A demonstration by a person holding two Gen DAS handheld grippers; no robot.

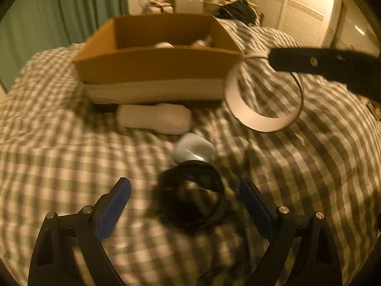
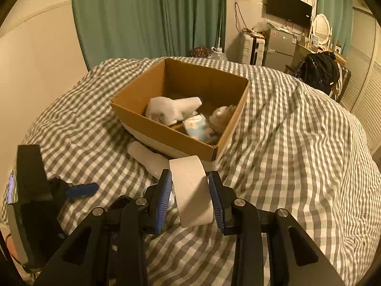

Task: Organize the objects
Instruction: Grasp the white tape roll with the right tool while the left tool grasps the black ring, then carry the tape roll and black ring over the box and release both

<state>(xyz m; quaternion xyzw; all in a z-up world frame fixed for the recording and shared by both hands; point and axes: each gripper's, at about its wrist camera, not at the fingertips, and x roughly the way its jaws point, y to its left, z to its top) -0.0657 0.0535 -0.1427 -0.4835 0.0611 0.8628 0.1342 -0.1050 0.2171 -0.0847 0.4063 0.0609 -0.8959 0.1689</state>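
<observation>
A cardboard box [image 2: 166, 128] sits on the checked bed cover; it holds a white plush toy [image 2: 173, 109], a blue-white packet [image 2: 198, 126] and a beige plush [image 2: 222, 116]. My right gripper [image 2: 190, 190] is shut on a wide ring of tape [image 2: 193, 190], held above the bed near the box; the ring also shows in the left wrist view [image 1: 259, 116]. My left gripper [image 1: 184, 197] is open, low over a black coiled band [image 1: 193, 195]. A white bottle [image 1: 154, 119] lies against the box [image 1: 152, 64]. A pale blue-grey mouse-shaped object [image 1: 194, 147] lies beyond the band.
The bed cover [image 2: 297, 155] is rumpled, with folds around the box. Green curtains [image 2: 147, 16] hang behind the bed. A small fridge [image 2: 281, 47], desk clutter and a black bag [image 2: 319, 71] stand at the far right. The left gripper's body [image 2: 31, 186] shows at the right wrist view's left.
</observation>
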